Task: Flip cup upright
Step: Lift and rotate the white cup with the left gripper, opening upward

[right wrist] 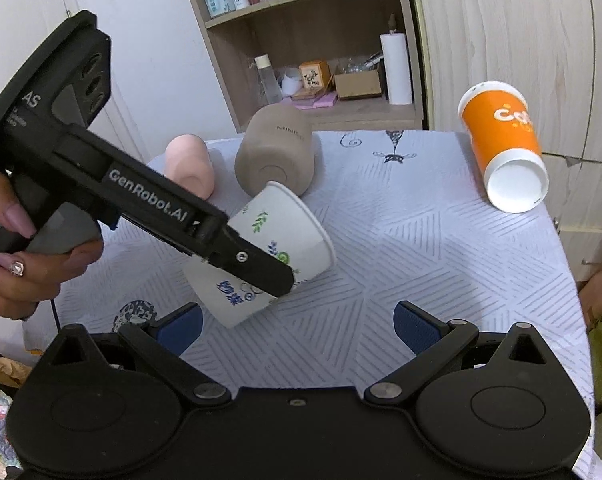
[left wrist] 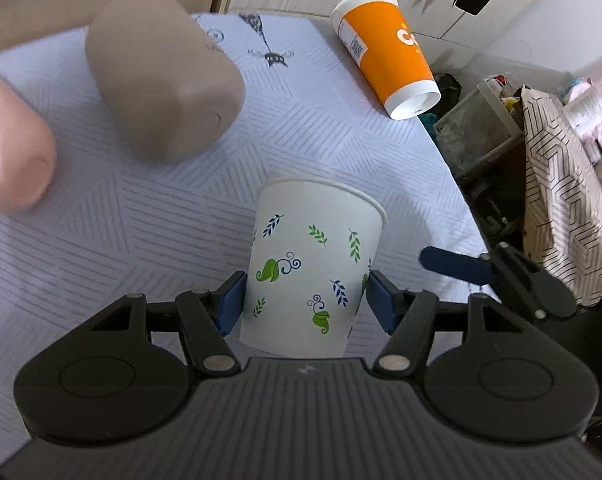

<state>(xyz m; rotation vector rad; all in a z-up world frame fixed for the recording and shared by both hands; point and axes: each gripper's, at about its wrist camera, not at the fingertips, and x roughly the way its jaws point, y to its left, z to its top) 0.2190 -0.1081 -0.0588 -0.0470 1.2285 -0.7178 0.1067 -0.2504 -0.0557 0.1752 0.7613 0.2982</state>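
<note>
A white paper cup with green and blue leaf prints (left wrist: 313, 268) sits between my left gripper's (left wrist: 307, 304) blue pads, which are shut on its body. In the right wrist view the same cup (right wrist: 273, 236) hangs tilted above the table with its rim toward the far right, held by the left gripper (right wrist: 261, 276). My right gripper (right wrist: 297, 328) is open and empty, low over the near table edge just in front of the cup. Its blue finger also shows in the left wrist view (left wrist: 457, 266).
An orange paper cup (left wrist: 385, 48) lies on its side at the far right edge of the table (right wrist: 421, 264); it also shows in the right wrist view (right wrist: 505, 144). A tan cup (right wrist: 277, 152) and a pink cup (right wrist: 191, 168) lie on their sides at the back. Shelves stand behind.
</note>
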